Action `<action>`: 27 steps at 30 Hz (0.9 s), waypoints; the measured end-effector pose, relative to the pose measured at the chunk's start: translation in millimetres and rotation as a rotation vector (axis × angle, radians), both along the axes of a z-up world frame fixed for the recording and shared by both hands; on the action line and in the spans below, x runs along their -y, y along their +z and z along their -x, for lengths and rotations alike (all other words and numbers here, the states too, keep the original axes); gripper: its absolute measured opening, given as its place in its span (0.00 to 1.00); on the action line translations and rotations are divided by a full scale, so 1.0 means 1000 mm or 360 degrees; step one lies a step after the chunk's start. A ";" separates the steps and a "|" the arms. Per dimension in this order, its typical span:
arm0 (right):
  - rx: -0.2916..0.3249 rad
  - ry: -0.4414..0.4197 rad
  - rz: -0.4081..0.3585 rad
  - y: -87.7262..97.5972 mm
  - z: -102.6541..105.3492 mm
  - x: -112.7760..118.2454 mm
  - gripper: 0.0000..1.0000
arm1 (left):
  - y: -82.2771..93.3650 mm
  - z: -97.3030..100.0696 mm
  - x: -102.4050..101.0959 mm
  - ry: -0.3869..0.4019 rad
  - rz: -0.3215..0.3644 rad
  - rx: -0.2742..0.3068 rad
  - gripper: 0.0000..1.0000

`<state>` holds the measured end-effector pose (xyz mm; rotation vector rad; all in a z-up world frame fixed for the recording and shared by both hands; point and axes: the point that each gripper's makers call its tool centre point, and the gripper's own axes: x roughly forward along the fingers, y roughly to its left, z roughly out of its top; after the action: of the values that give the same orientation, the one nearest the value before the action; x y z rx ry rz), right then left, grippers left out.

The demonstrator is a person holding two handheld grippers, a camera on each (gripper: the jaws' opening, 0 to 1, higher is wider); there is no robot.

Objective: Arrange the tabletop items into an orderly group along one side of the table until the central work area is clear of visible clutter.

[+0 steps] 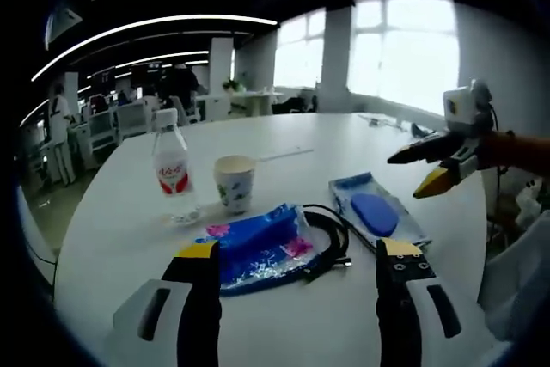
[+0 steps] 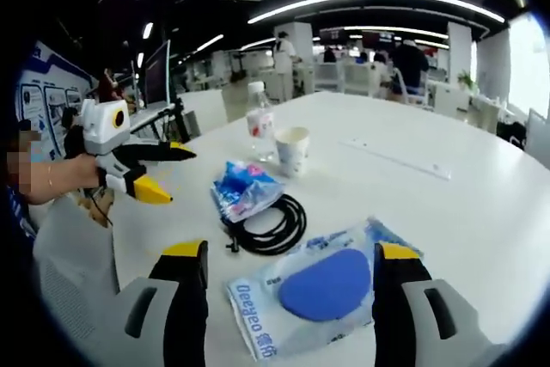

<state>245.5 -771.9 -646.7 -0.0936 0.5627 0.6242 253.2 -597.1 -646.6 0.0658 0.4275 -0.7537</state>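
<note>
Both grippers, left gripper and right gripper, are hovering with jaws spread and empty; sweeping the black cable carelessly risks toppling the paper cup.

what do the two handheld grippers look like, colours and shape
In the left gripper view, the left gripper has two black jaws with yellow tips, rising from pale grey slotted bodies. The right gripper in its own view is built the same: black jaws, yellow tips, grey slotted bases. Seen from the side, each shows tapered pointed jaws in black and yellow below a white housing.
</note>
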 end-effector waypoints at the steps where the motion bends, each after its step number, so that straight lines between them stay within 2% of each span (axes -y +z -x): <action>1: 0.0005 0.0007 0.0010 0.000 -0.001 0.002 0.76 | 0.000 0.003 0.006 -0.0019 0.0013 -0.0007 0.70; 5: 0.0012 0.0030 0.0046 -0.004 -0.007 0.011 0.76 | -0.004 0.012 0.020 -0.0068 0.0009 -0.0035 0.68; 9: 0.0018 0.0062 0.0096 -0.008 -0.013 0.021 0.76 | -0.004 0.016 0.027 -0.0051 0.0063 -0.0080 0.67; 18: 0.0044 0.0096 0.0151 -0.015 -0.027 0.041 0.76 | -0.008 0.022 0.040 -0.0042 0.0048 -0.0127 0.66; 22: 0.0027 0.0089 0.0192 -0.022 -0.032 0.050 0.76 | -0.010 0.026 0.047 -0.0044 0.0046 -0.0145 0.64; 27: 0.0028 0.0059 0.0179 -0.026 -0.040 0.060 0.76 | -0.013 0.034 0.059 -0.0056 0.0058 -0.0190 0.63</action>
<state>285.1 -831.8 -672.4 -0.2158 0.5798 0.6272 219.4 -656.1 -659.5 -0.0062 0.5272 -0.8026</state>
